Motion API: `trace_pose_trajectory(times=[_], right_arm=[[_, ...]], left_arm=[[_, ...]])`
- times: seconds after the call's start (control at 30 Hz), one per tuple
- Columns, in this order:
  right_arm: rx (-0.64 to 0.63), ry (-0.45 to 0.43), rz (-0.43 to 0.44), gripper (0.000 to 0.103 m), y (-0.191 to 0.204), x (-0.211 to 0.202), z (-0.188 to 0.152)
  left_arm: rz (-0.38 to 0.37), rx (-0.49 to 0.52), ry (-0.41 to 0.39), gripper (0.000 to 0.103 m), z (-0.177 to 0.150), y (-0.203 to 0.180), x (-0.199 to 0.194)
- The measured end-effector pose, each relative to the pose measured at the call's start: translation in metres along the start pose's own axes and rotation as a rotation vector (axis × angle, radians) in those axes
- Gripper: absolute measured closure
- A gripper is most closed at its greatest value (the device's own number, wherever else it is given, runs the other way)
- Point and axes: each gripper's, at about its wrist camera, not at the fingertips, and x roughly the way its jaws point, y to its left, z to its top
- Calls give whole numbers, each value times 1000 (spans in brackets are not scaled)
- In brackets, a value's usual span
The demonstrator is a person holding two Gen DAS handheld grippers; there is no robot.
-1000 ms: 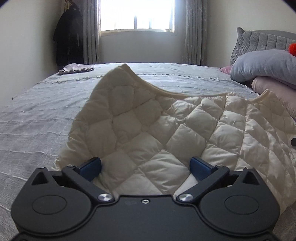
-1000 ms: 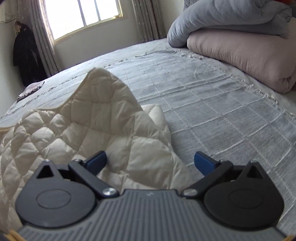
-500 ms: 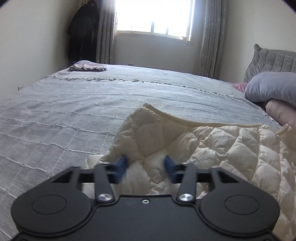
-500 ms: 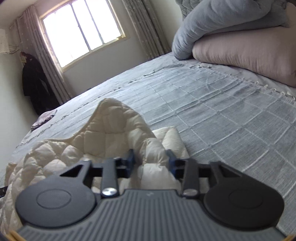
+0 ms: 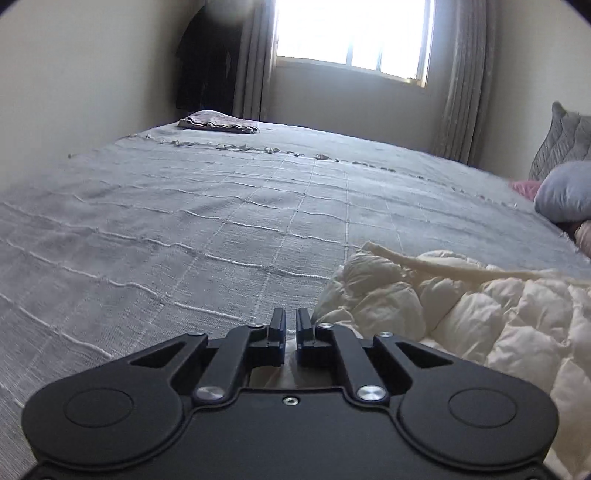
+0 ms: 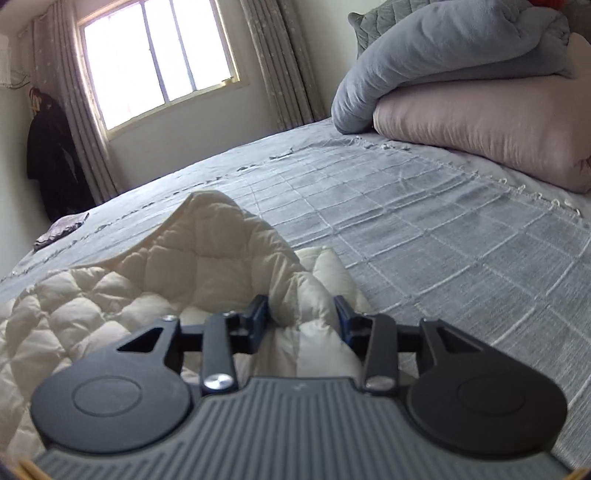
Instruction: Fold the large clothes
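Right hand-held gripper (image 6: 300, 317) pinches cream quilted jacket (image 6: 207, 266) — fold between fingers.

The quilted jacket (image 6: 155, 280) lies on the bed (image 6: 424, 229) at its near edge. Two folded duvets (image 6: 480, 110) are stacked at the bed's right edge, beside the headboard. A small folded cloth (image 5: 218, 122) lies on the far left corner, under the window (image 5: 354, 33).

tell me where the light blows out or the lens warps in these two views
Left wrist view: the window is blown out white, the dark coat loses detail, corners vignette. Right wrist view: the window glares too, and fisheye bends the bedspread lines.
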Motion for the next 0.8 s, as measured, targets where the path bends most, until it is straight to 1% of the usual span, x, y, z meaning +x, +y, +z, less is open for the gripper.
trace_pose_trajectory(times=[0.03, 0.1, 0.17, 0.23, 0.3, 0.33, 0.37, 0.4, 0.43, 0.47, 0.5, 0.53, 0.57, 0.6, 0.67, 0.7, 0.73, 0.77, 0.8], right_arm=[[-9, -7, -9, 59, 1, -2, 2], [-11, -29, -26, 53, 2, -8, 6], [-12, -68, -30, 53, 7, -18, 11], [-15, -122, 0, 53, 13, -30, 17], [-33, -173, 45, 53, 24, -42, 22], [-46, -182, 69, 53, 30, -45, 24], [-56, -178, 90, 53, 34, -45, 24], [-61, -166, 111, 53, 37, -43, 23], [-63, -144, 121, 53, 39, -38, 21], [-62, -111, 116, 53, 38, -30, 18], [-56, -48, 78, 53, 34, -17, 14], [-48, 20, 39, 56, 29, -3, 8], [-48, 52, 53, 57, 23, 7, 0], [-61, 40, 60, 57, 22, 6, -3], [-113, 46, 41, 56, 29, -1, -1], [-119, 37, 48, 52, 31, -8, 0], [-117, 29, 66, 47, 31, -14, 1], [-112, 24, 83, 45, 30, -20, 3], [-109, 19, 92, 44, 29, -25, 5]], left_arm=[[-15, -18, -12, 96, 2, 4, -5], [-13, -23, -30, 93, 8, 6, -14], [-18, -24, -70, 93, 14, 5, -28], [-36, 8, -108, 93, 19, -4, -40], [-73, 62, -134, 92, 21, -18, -51], [-102, 88, -136, 92, 20, -26, -54], [-130, 116, -131, 92, 18, -34, -54], [-131, 142, -120, 89, 15, -40, -51], [-90, 177, -92, 89, 10, -45, -39], [-24, 198, -50, 89, 4, -47, -26], [17, 192, -7, 89, -4, -43, -10], [44, 166, 26, 89, -12, -35, 4], [57, 141, 38, 89, -15, -31, 10], [61, 146, 44, 89, -13, -32, 9], [84, 211, 33, 89, -10, -41, 0], [86, 230, 23, 89, -9, -44, -7], [76, 239, 17, 88, -8, -44, -16], [54, 232, 24, 82, -10, -42, -27], [34, 212, 34, 64, -9, -39, -36]])
